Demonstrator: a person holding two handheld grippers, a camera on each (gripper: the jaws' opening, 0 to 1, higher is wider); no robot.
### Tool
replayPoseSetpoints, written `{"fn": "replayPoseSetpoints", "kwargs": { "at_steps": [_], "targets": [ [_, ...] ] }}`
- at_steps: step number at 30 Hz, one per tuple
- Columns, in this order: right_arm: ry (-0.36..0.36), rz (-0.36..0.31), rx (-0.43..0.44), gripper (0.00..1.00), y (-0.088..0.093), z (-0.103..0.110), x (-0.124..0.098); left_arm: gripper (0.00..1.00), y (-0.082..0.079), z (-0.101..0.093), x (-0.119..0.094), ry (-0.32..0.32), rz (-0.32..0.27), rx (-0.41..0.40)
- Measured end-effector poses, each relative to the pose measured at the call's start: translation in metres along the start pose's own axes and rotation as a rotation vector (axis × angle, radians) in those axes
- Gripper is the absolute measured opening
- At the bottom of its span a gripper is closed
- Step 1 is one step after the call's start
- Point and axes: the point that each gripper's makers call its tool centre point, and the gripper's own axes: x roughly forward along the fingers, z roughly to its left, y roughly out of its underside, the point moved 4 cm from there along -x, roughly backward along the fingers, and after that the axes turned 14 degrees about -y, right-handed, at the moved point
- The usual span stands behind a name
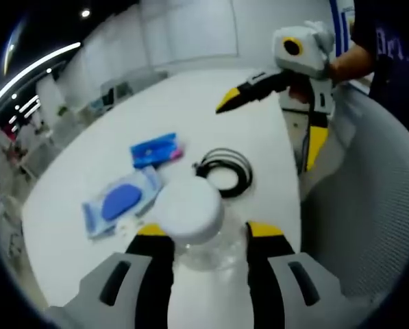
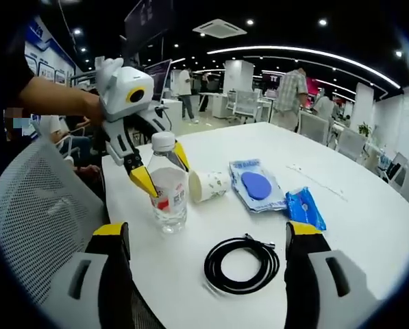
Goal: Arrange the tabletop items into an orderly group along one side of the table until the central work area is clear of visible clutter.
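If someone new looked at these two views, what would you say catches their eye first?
Probably the clear water bottle standing near the table's edge, with the left gripper closed around it; in the left gripper view its white cap sits between the yellow-tipped jaws. Next, the black coiled cable lying flat in front of the open right gripper. Beyond it sit a tipped paper cup and two blue packets.

Left tool (image 1: 203,234) grips a water bottle (image 1: 190,219) above the table (image 1: 211,116).
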Motion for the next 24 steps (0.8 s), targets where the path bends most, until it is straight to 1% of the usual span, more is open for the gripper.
{"fn": "replayPoseSetpoints", "kwargs": {
  "at_steps": [3,4,9,12,17,19,21,24],
  "targets": [
    [0.022,0.016,-0.008,0.99,0.004,-0.003,-0.015,0.37,0.002,0.003,-0.001,0.01,-0.003,0.006],
    [0.022,0.019,-0.009,0.99,0.005,-0.003,-0.017,0.37,0.003,0.004,-0.002,0.02,-0.008,0.017],
    [0.057,0.045,-0.013,0.99,0.015,-0.004,-0.04,0.37,0.006,0.007,-0.004,0.039,-0.013,0.054],
    [0.067,0.054,-0.018,0.99,0.021,-0.001,-0.052,0.38,0.007,0.01,-0.005,0.042,-0.011,0.057],
    [0.089,0.061,0.009,0.99,0.031,0.005,-0.062,0.38,0.008,0.01,-0.007,0.07,-0.033,0.083],
    [0.104,0.077,0.0,0.99,0.034,0.007,-0.067,0.38,0.009,0.009,-0.007,0.074,-0.037,0.097],
    [0.14,0.099,-0.038,0.99,0.034,0.004,-0.073,0.38,0.009,0.007,-0.008,0.076,-0.042,0.11],
    [0.165,0.104,-0.032,0.99,0.038,0.006,-0.075,0.38,0.009,0.005,-0.008,0.061,-0.041,0.119]
  ]
}}
